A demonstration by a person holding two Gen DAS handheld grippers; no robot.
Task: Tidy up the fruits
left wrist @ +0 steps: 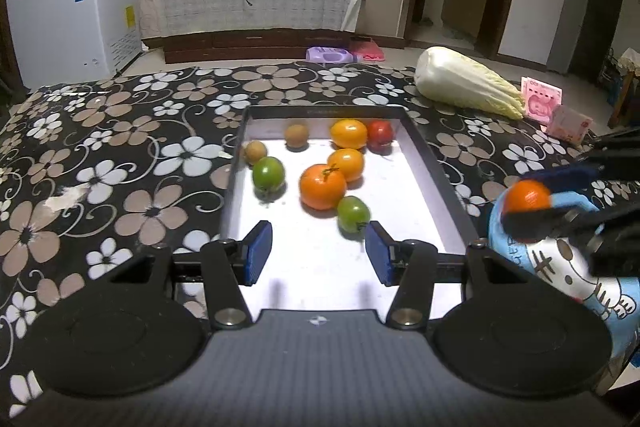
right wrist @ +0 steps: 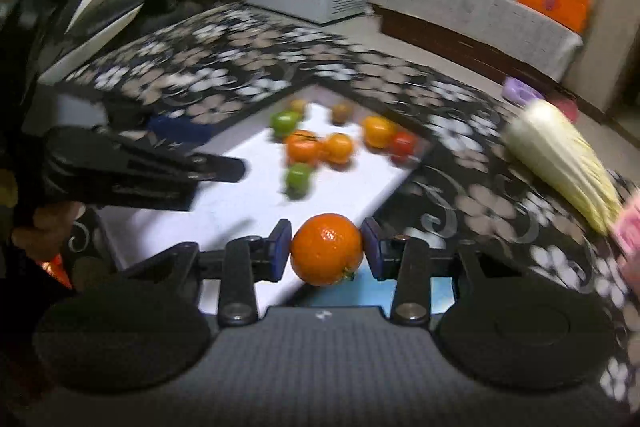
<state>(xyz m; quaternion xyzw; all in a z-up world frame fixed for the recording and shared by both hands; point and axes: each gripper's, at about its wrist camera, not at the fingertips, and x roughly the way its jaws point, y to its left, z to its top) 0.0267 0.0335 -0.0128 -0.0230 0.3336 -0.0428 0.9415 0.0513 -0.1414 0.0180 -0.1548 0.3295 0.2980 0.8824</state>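
A black-rimmed tray (left wrist: 424, 147) with a white floor holds several fruits: a big tangerine (left wrist: 323, 186), two green ones (left wrist: 268, 173) (left wrist: 353, 214), two yellow-orange ones, a red one (left wrist: 380, 134) and two small brown ones. My left gripper (left wrist: 318, 251) hangs open over the tray's near end with nothing between its blue pads. My right gripper (right wrist: 326, 247) is shut on an orange (right wrist: 326, 255), pads pressed on both its sides. In the left wrist view this orange (left wrist: 524, 193) is held above a blue cartoon-printed bag (left wrist: 560, 267), right of the tray.
A napa cabbage (left wrist: 468, 83) and pink banknotes (left wrist: 542, 101) lie on the flowered tablecloth (left wrist: 120, 147) beyond the tray's right corner. In the right wrist view the left gripper (right wrist: 208, 151) and the hand (right wrist: 44, 231) that holds it fill the left side.
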